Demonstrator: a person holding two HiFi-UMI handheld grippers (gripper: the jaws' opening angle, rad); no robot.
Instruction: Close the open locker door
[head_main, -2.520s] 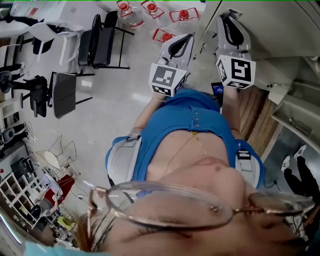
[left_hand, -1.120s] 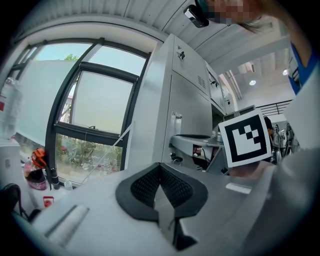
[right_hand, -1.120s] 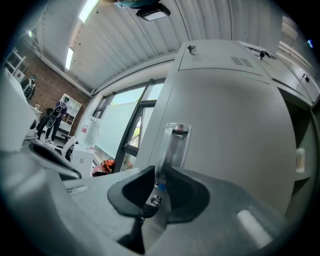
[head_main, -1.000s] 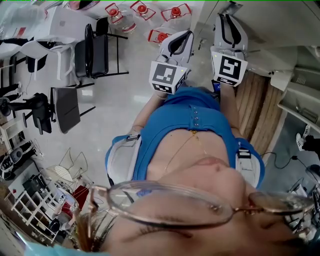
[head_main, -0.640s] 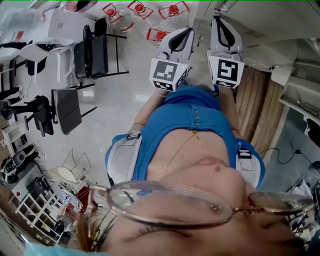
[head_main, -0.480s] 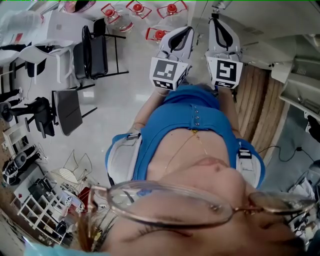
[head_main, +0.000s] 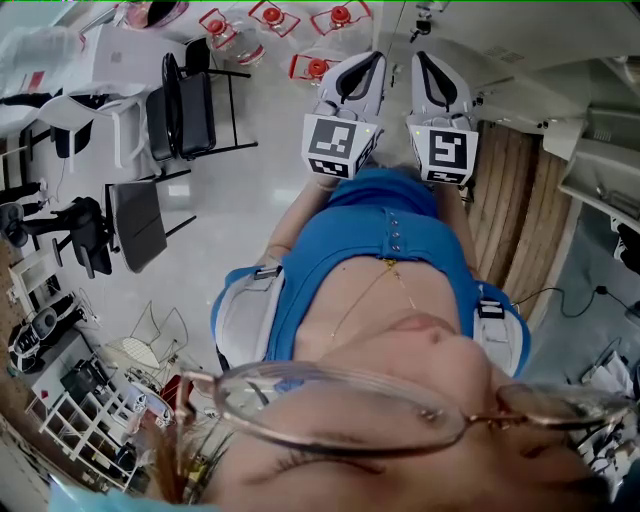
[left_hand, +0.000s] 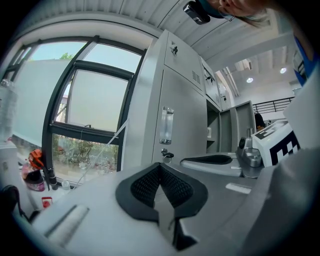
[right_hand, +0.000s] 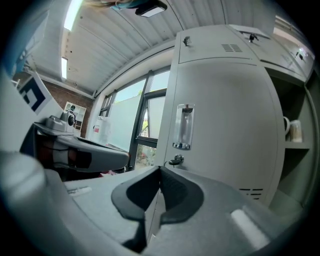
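Observation:
A grey locker door (right_hand: 225, 125) with a clear handle plate (right_hand: 184, 127) and a key (right_hand: 175, 160) in its lock faces me and looks flush with the locker front. To its right is an open compartment holding a cup (right_hand: 295, 131). The same door (left_hand: 180, 120) fills the left gripper view. My right gripper (right_hand: 160, 172) is shut with nothing between its jaws and stands short of the door. My left gripper (left_hand: 160, 169) is shut and empty too. In the head view both grippers, left (head_main: 368, 62) and right (head_main: 424, 60), are held side by side in front of my chest.
Black chairs (head_main: 195, 90) and red-capped water jugs (head_main: 340, 18) stand on the floor to the left. A wooden panel (head_main: 510, 190) lies at the right below the lockers. A large window (left_hand: 85, 115) adjoins the locker's left side. Cluttered shelves (head_main: 80, 410) sit at the lower left.
The right gripper has drawn left, away from the lockers, and now sits close beside the left gripper. The left gripper has barely moved.

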